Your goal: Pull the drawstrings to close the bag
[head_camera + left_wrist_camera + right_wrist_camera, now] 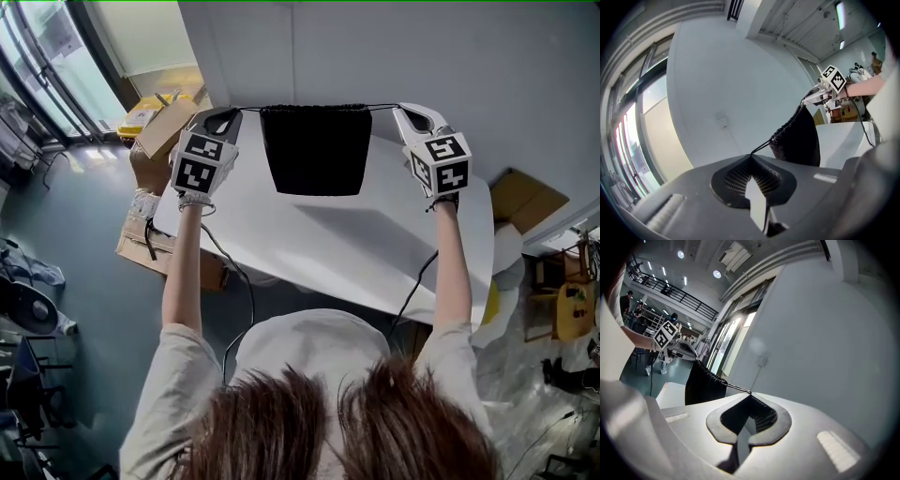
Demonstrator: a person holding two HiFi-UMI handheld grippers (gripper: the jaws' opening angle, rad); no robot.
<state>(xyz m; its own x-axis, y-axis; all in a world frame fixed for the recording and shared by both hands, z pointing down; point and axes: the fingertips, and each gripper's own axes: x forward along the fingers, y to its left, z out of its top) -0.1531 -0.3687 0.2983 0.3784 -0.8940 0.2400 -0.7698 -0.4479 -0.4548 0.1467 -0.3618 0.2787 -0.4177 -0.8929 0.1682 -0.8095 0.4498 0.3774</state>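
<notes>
A black drawstring bag [316, 150] hangs in the air over the white table [375, 253], its gathered top stretched between my two grippers. My left gripper [237, 112] is shut on the left drawstring [249, 110]. My right gripper [397, 110] is shut on the right drawstring [382, 106]. In the left gripper view the thin cord [761, 146] runs from my closed left gripper [751, 155] to the bag [799, 136], with the right gripper [813, 96] beyond it. In the right gripper view the cord [733, 387] leaves my closed right gripper [750, 393] toward the bag [701, 383].
A grey wall stands close behind the table. Cardboard boxes [164, 127] sit on the floor at the left by the window, and another box [525, 197] lies at the right. A black cable [246, 291] hangs below the table's near edge.
</notes>
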